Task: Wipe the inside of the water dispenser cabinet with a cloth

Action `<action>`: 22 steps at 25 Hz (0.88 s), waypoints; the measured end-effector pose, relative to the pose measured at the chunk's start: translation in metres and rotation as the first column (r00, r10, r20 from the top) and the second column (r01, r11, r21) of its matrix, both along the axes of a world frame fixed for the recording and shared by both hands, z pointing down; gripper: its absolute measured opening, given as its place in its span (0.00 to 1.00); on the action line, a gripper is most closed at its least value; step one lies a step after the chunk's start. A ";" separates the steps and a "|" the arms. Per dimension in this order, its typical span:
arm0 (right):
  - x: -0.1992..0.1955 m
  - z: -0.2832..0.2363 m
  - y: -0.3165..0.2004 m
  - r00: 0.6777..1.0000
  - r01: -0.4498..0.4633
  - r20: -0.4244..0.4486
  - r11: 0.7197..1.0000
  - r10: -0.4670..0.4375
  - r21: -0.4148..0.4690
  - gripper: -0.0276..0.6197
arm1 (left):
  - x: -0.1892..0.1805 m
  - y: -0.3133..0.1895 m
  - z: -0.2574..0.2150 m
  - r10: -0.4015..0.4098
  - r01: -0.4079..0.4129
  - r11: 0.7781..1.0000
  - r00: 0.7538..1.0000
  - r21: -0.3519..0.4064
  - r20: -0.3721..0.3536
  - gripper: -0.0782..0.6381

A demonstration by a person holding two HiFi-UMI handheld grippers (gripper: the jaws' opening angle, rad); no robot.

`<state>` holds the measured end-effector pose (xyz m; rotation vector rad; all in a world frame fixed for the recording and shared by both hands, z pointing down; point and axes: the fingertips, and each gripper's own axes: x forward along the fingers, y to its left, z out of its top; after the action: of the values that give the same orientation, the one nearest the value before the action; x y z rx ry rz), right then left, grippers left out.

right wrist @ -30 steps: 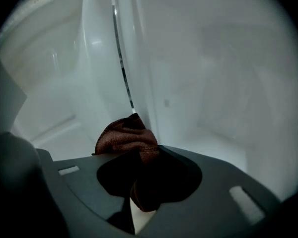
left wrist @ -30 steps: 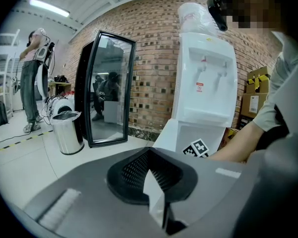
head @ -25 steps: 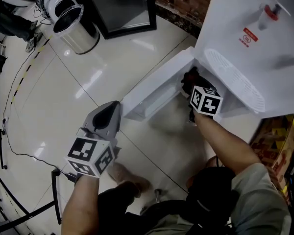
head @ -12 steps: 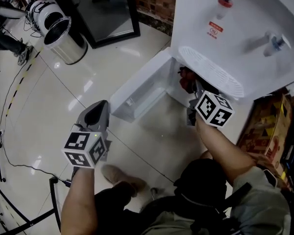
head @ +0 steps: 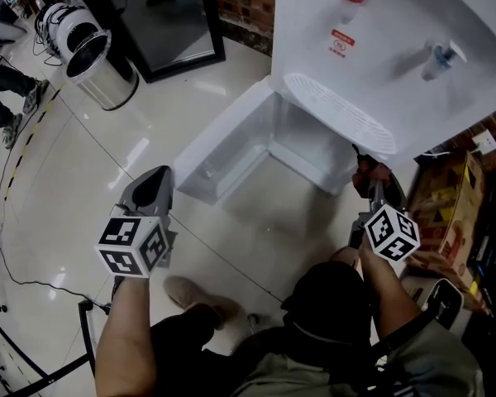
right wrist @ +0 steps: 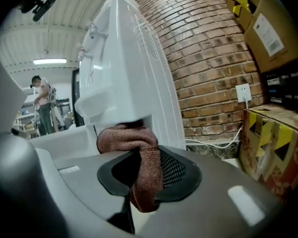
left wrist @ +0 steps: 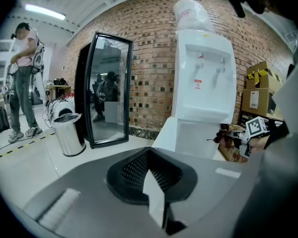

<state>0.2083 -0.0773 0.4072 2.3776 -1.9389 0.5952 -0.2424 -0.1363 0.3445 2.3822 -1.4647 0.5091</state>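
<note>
one brown cloth (right wrist: 133, 139) clamped between the right gripper (head: 371, 184) jaws.
it sits right of centre in the head view, just outside the open cabinet (head: 302, 139); left gripper (head: 153, 193), lower left, is closed and empty.

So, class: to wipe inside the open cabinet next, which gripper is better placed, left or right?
Right, probably. The right gripper is shut on the brown cloth and sits beside the cabinet opening. The left gripper is shut, empty, out over the floor by the door.

Dispenser label (head: 341, 43) print too small; cabinet (head: 304, 145) interior's back hidden.
</note>
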 end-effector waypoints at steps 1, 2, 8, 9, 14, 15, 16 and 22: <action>0.000 0.014 -0.001 1.000 0.014 -0.023 0.999 -0.015 -0.037 0.20 | 0.000 0.000 0.000 -0.001 0.001 1.000 1.000 0.000 0.001 0.11; -0.001 0.030 -0.003 0.998 0.033 -0.042 0.996 -0.036 -0.079 0.20 | 0.001 0.001 0.000 -0.001 0.001 1.000 1.000 -0.001 0.001 0.11; -0.020 0.163 -0.022 0.989 0.109 -0.049 0.920 -0.137 -0.378 0.20 | 0.002 0.000 -0.001 -0.012 0.012 1.000 1.000 0.007 0.007 0.11; -0.021 0.185 -0.023 0.988 0.110 -0.048 0.898 -0.144 -0.425 0.20 | 0.002 -0.001 -0.002 -0.014 0.014 1.000 1.000 0.009 0.010 0.11; -0.014 0.261 -0.022 0.992 0.085 -0.026 0.808 -0.124 -0.583 0.20 | 0.000 -0.006 -0.003 -0.037 0.037 0.999 0.999 0.014 0.005 0.11; -0.014 0.268 -0.022 0.993 0.084 -0.018 0.800 -0.117 -0.594 0.20 | -0.001 -0.006 -0.003 -0.040 0.040 0.999 0.999 0.014 0.001 0.11; -0.016 0.270 -0.023 0.993 0.087 -0.011 0.798 -0.117 -0.596 0.20 | -0.002 -0.007 -0.003 -0.043 0.043 0.999 0.999 0.012 -0.003 0.11; -0.095 0.208 -0.091 0.951 0.294 0.021 0.881 -0.309 -0.370 0.20 | -0.004 -0.009 -0.007 -0.057 0.057 0.998 0.998 -0.004 -0.015 0.11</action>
<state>0.1129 -0.1684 0.6156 1.8058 -1.9196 0.8009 -0.2462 -0.1453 0.3376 2.3288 -1.5188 0.4790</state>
